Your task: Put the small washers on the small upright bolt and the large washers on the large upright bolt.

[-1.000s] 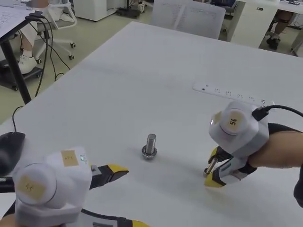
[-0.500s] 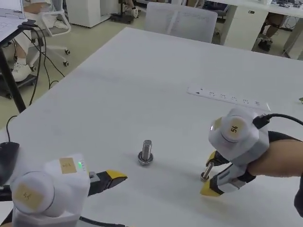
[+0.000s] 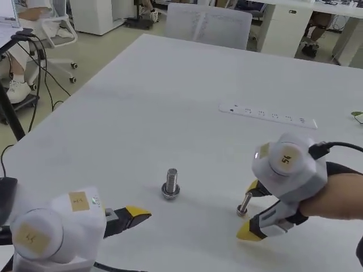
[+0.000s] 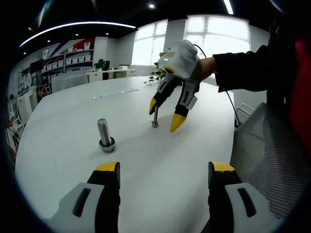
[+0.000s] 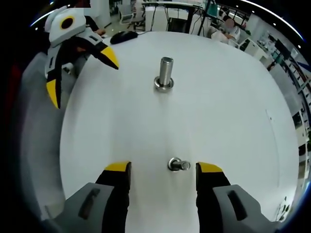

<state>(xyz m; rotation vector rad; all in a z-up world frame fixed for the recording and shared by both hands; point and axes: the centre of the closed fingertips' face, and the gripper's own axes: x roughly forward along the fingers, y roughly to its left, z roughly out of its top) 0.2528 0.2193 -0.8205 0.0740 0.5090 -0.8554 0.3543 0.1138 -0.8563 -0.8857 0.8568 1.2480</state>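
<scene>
So at that moment the right gripper had its jaws spread wide with nothing in them, and the small bolt stood right in the gap between them. In the right gripper view it sat a touch toward the 3 o'clock jaw, with table showing on both sides, so no contact as far as I could see. Its long axis ran straight up from the table, across the line of the jaws, not along it.

The large bolt was upright too, well apart at roughly 9 o'clock from the small one in the head view, and dead ahead at 12 o'clock in the right gripper view. There was a ring round its foot, maybe a washer or maybe just the bolt's own head. Honestly too small to call.

The left gripper was also spread and empty, hanging back near the table edge with the large bolt at about 11 o'clock ahead of it. My read: the right one was way nearer the small bolt, and the left was better placed for the large one.
</scene>
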